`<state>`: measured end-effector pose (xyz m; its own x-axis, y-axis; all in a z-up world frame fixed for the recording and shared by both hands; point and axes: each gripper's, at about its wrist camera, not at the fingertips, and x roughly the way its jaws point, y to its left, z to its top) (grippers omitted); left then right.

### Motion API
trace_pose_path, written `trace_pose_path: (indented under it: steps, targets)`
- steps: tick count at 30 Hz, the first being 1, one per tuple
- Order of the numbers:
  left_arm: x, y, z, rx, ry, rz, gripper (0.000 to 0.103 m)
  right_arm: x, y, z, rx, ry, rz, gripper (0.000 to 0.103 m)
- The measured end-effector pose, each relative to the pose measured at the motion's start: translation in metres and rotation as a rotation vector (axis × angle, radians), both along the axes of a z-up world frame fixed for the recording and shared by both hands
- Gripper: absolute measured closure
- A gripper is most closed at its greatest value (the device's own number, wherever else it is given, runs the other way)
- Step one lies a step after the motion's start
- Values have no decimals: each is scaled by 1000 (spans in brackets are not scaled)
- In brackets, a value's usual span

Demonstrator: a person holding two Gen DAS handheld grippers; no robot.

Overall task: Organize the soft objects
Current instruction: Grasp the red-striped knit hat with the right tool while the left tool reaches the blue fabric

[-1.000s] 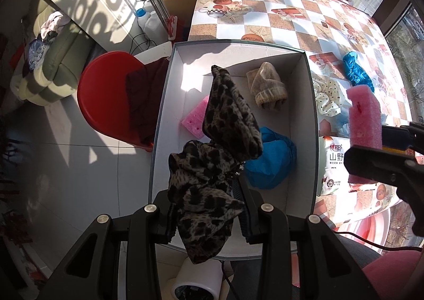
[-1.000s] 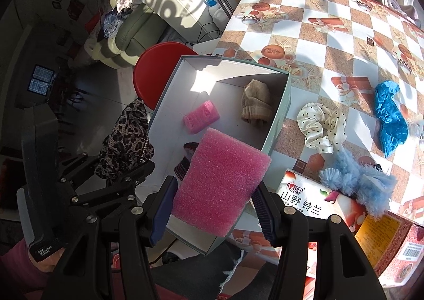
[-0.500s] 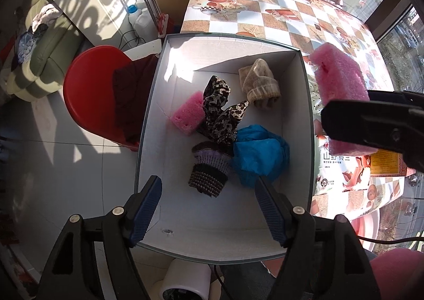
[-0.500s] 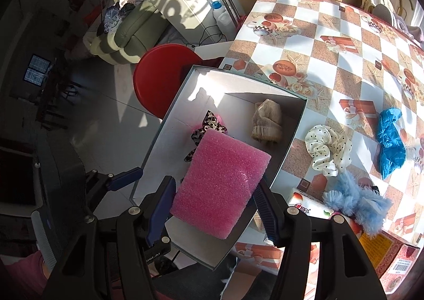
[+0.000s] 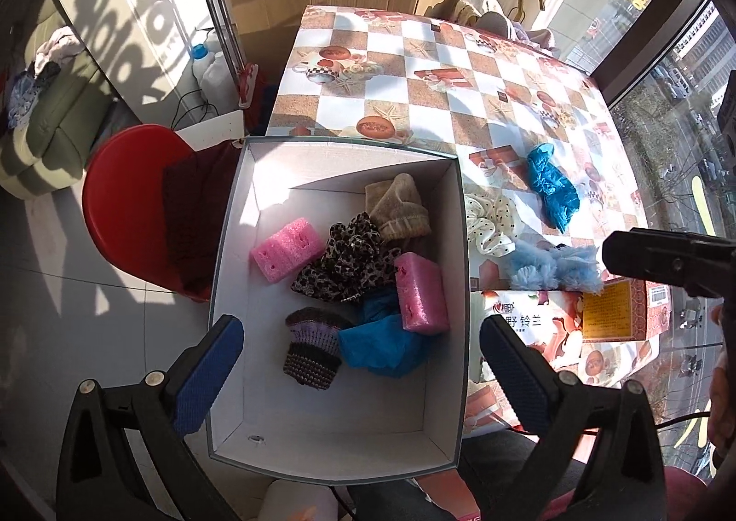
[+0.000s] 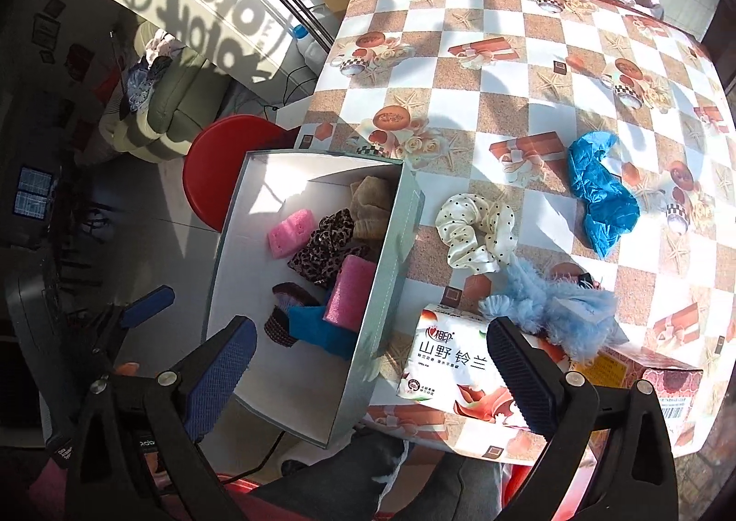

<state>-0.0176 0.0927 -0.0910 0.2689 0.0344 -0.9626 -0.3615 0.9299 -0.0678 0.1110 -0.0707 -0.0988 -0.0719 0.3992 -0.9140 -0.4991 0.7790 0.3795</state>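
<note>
The white box point(image 5: 322, 424) holds two pink foam blocks point(image 5: 287, 248) point(image 5: 421, 298), a leopard-print cloth point(image 5: 349, 263), a beige hat point(image 5: 398, 208), a blue cloth point(image 5: 382, 339) and a purple knitted piece point(image 5: 313, 353). My left gripper point(image 5: 359, 337) hangs above the box, jaws opening wide, gripping nothing. My right gripper point(image 6: 370, 337) hovers over the box's right wall point(image 6: 386, 291), jaws opening too, with no object held. On the table point(image 6: 506, 60) lie a dotted white scrunchie point(image 6: 476, 231), another blue cloth point(image 6: 600, 194) and a fluffy light-blue piece point(image 6: 552, 314).
A tissue pack point(image 6: 451, 360) and an orange carton point(image 6: 644, 373) sit at the table's near edge. A red stool point(image 5: 124, 199) with a dark cloth stands left of the box. A mop handle point(image 5: 221, 14) and a green sofa point(image 5: 50, 125) lie beyond.
The left gripper let go of the leopard cloth, which now lies in the box. The right gripper released the pink foam block, now resting on the blue cloth. Both jaws opened wide.
</note>
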Motion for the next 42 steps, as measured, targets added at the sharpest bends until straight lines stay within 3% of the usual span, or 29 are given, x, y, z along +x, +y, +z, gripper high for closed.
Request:
trace_pose_path:
  steps: [6, 11, 18, 25, 30, 31, 33, 36, 42]
  targets:
    - [51, -47, -3, -12, 22, -173, 0, 55, -85, 7, -115, -17, -125, 2]
    - [88, -90, -19, -28, 72, -262, 0, 89, -120, -21, -238, 33, -83, 2]
    - [105, -120, -33, -20, 138, -262, 0, 109, -102, -87, -343, 138, 154, 2]
    - [93, -119, -31, -16, 183, -134, 0, 103, -45, -146, -391, 267, 442, 2]
    - [84, -117, -27, -8, 205, -48, 0, 86, -21, -183, -429, 362, 586, 3]
    - [83, -117, -27, -4, 210, -39, 0, 84, -20, -188, -438, 374, 599, 8]
    - [83, -116, -27, 2, 221, -23, 0, 80, -21, -195, -438, 408, 616, 59]
    - [87, -115, -30, 3, 234, -9, 0, 84, -32, -194, -408, 409, 593, 70]
    - [111, -123, -37, 16, 240, -53, 0, 125, -88, -158, -284, 320, 362, 70]
